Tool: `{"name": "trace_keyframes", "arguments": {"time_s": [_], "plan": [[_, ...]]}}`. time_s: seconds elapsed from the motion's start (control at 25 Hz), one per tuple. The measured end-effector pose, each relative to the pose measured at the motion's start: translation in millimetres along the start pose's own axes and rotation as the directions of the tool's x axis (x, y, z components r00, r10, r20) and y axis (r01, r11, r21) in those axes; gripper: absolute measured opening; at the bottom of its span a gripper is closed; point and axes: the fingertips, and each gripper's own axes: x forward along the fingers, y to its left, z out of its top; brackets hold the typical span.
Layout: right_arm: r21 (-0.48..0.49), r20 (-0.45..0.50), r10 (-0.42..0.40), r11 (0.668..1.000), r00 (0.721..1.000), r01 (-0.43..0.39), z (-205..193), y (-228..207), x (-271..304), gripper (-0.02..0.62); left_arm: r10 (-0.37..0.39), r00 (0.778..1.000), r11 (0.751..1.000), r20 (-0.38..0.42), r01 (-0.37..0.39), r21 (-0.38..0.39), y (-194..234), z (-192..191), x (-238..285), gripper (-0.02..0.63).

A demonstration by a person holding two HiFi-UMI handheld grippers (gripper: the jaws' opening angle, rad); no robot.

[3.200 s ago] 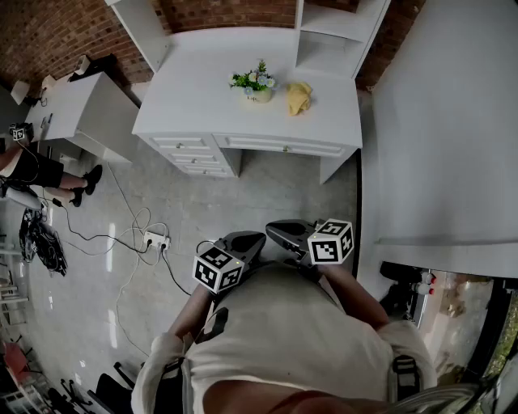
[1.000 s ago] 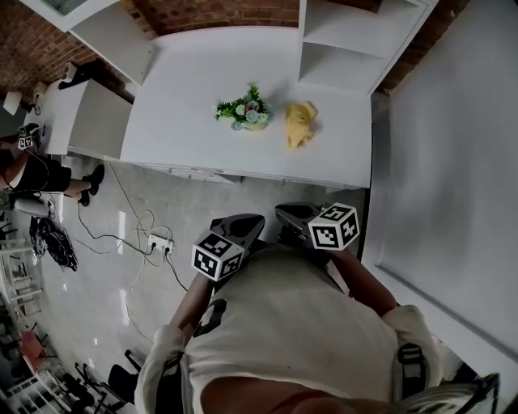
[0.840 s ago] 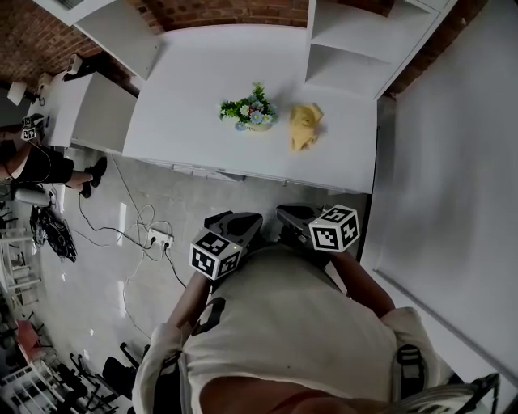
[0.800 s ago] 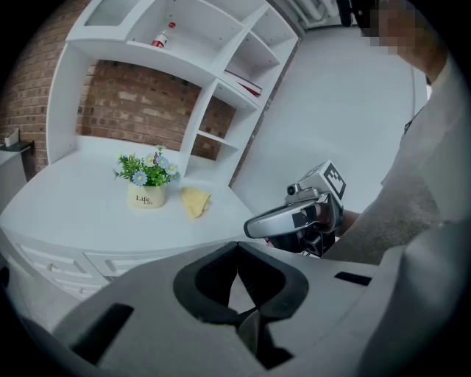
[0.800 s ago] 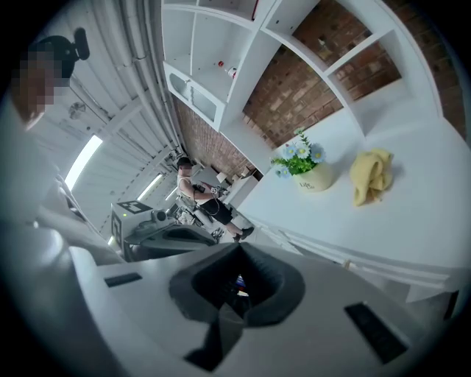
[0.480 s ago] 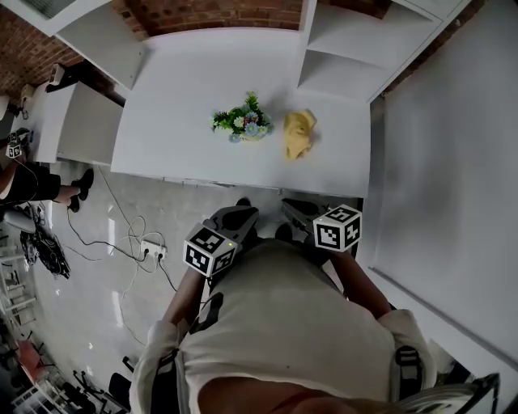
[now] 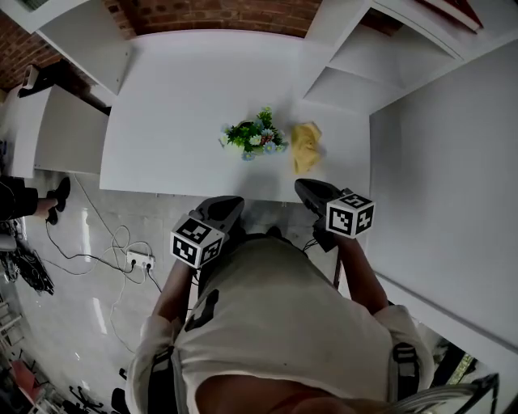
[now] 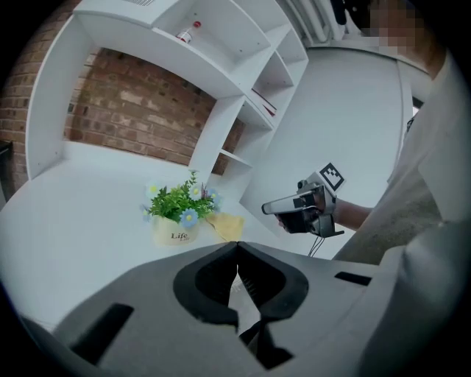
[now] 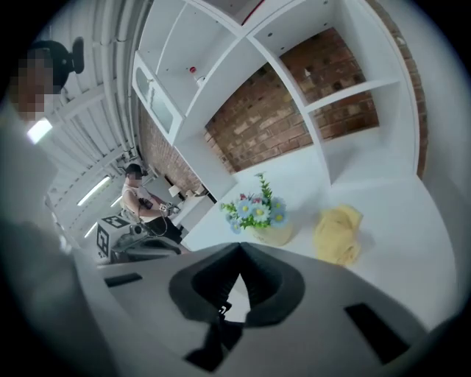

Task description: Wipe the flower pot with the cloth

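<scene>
Left hand-held gripper [image 7: 229, 202]: clenched on nothing, its jaws meeting tip to tip in its own view. It hangs at the near edge of the table [image 7: 178, 97] and points toward the flower pot [image 8: 174, 232].
Right hand-held gripper [image 7: 307, 188]: also clenched and empty. Its nose is just at the table edge, roughly in line with the cloth [image 7: 306, 147].
What changed: a few seconds ago I stood well back, with open floor [image 7: 81, 267] between me and the table. Now I have walked up and both tools have arrived at its front edge. Neither has opened on the way.
Cloth: yellow and crumpled in a loose heap on the table, still untouched. It lies just to the right of the pot; the right gripper view shows a bare strip of table between them. It is nearer my right tool than my left.
Flower pot: small, cream, upright, topped with green leaves and pale blue and white flowers. It stands a little way in from the front edge, ahead of and between my two tools.
Beyond: white shelves [image 7: 356, 65] on the right, a brick wall [image 7: 227, 12] behind.
Meaning for the task: I judge the approach done and the wiping not yet begun. The right tool would have to open and take the cloth first. The pot looks light, so it may slide or tip under a wipe unless my left tool steadies it.
</scene>
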Motion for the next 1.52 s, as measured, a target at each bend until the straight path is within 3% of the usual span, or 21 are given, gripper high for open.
{"name": "trace_keyframes", "arguments": {"time_s": [0.16, 0.4, 0.48, 0.52, 0.64, 0.8, 0.96, 1.04, 1.12, 1.24, 1.4, 1.52], "plan": [[-0.096, 0.043, -0.100, 0.990, 0.994, 0.103, 41, -4, 5, 0.011, -0.041, 0.999, 0.999, -0.013, 0.041, 0.019, 21, 0, -7, 0.020], [-0.124, 0.060, -0.204, 0.970, 0.977, 0.210, 72, -45, 8, 0.017, -0.043, 0.998, 0.996, -0.043, 0.046, 0.074, 33, 3, 3, 0.020], [-0.153, 0.018, -0.216, 0.964, 0.976, 0.216, 73, -63, 17, 0.166, -0.034, 0.998, 0.997, -0.044, 0.036, 0.068, 33, 5, 5, 0.020], [-0.175, -0.010, -0.235, 0.957, 0.972, 0.229, 70, -74, 22, 0.207, -0.026, 0.999, 0.998, -0.047, 0.028, 0.062, 32, 6, 7, 0.020], [-0.253, -0.104, -0.310, 0.927, 0.945, 0.276, 57, -115, 39, 0.224, 0.006, 0.999, 0.998, -0.040, -0.004, 0.063, 28, 13, 14, 0.020], [-0.245, -0.253, -0.303, 0.939, 0.919, 0.242, 20, -161, 62, 0.310, 0.033, 0.999, 0.998, -0.038, -0.031, 0.046, 13, 20, 27, 0.020], [-0.254, -0.323, -0.323, 0.935, 0.890, 0.247, -7, -200, 82, 0.310, 0.097, 0.995, 0.994, -0.022, -0.096, 0.043, 14, 24, 34, 0.020], [-0.249, -0.332, -0.308, 0.940, 0.891, 0.232, -16, -206, 86, 0.268, 0.132, 0.991, 0.991, -0.021, -0.131, 0.039, 15, 25, 33, 0.020], [-0.234, -0.327, -0.280, 0.949, 0.903, 0.209, -19, -205, 88, 0.167, 0.165, 0.986, 0.986, -0.021, -0.164, 0.027, 17, 23, 29, 0.020], [-0.232, -0.325, -0.241, 0.958, 0.914, 0.170, -20, -201, 90, 0.115, 0.202, 0.979, 0.979, -0.022, -0.202, 0.010, 24, 19, 28, 0.020], [-0.143, -0.293, -0.126, 0.986, 0.948, 0.086, -10, -184, 91, 0.098, 0.245, 0.969, 0.968, -0.024, -0.243, 0.056, 41, 18, 32, 0.020], [0.012, -0.156, -0.047, 0.999, 0.987, 0.050, 27, -170, 91, 0.098, 0.270, 0.963, 0.959, -0.016, -0.267, 0.099, 66, 23, 35, 0.020]]}}
